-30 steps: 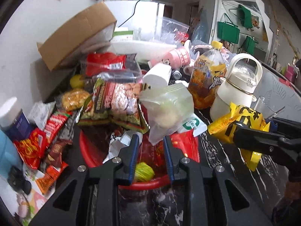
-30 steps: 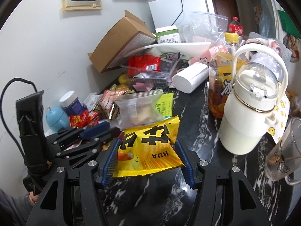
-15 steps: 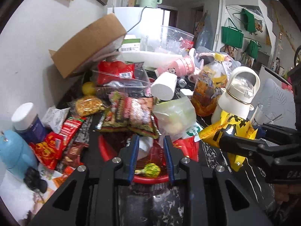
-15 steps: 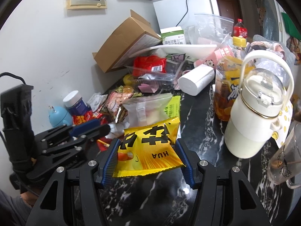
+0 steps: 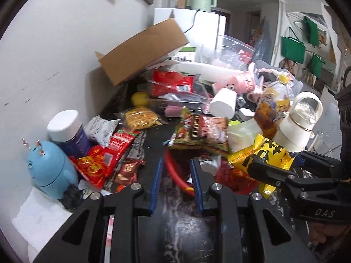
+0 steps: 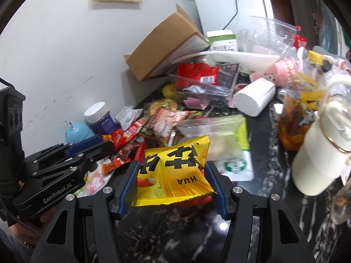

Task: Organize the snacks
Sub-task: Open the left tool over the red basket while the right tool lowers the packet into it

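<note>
My right gripper [image 6: 173, 184] is shut on a yellow snack bag [image 6: 173, 175] and holds it above the near rim of the red bowl [image 5: 175, 175]; the bag also shows in the left wrist view [image 5: 261, 155]. My left gripper [image 5: 176, 179] is open a little and empty, just in front of the bowl's left rim. The bowl holds several snack packets, among them a brown nut packet [image 5: 199, 131] and a clear zip bag [image 6: 217, 135]. Red packets [image 5: 103, 160] lie left of the bowl.
A blue figure [image 5: 48, 166] and a white-capped jar [image 5: 65, 129] stand at the left wall. A cardboard box [image 5: 142, 50], a clear tray, a white roll [image 5: 223, 105], an orange drink bottle [image 5: 272, 107] and a white kettle [image 5: 298, 122] crowd the black marble counter.
My left gripper has pulled back and to the left, away from the bowl. My right gripper has carried the yellow bag closer over the bowl.
</note>
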Motion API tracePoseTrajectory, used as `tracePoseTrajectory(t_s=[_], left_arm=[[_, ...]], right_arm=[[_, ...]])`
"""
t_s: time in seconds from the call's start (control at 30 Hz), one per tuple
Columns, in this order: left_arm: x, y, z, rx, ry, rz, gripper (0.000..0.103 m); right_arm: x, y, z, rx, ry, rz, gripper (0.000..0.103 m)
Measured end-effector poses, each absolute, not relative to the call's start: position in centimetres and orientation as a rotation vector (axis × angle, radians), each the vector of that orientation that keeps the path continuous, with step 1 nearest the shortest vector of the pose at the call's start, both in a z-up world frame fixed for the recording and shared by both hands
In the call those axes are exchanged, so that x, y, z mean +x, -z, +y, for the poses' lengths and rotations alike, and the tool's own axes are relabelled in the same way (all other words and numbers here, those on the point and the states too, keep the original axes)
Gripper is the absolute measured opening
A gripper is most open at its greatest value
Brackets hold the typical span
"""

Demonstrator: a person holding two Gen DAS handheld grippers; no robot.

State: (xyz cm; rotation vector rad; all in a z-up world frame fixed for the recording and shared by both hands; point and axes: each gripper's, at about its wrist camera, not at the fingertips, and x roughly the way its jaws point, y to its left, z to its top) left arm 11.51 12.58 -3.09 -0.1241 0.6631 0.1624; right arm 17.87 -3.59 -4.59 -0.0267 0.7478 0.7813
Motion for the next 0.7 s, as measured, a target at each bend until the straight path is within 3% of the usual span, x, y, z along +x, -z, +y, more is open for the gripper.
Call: tracePoseTrajectory(t_s=[0.6, 0.7], left_arm=[[12.5, 5.5, 13.5, -0.152, -0.138, 0.755, 0.026], [12.4, 5.5, 13.4, -0.151, -0.138, 0.755, 0.026]], right_arm=[[17.8, 8.3, -0.1, -0.137, -0.774, 0.789, 0.061], [17.8, 8.4, -0.1, -0.135, -0.767, 0.795, 0.066]])
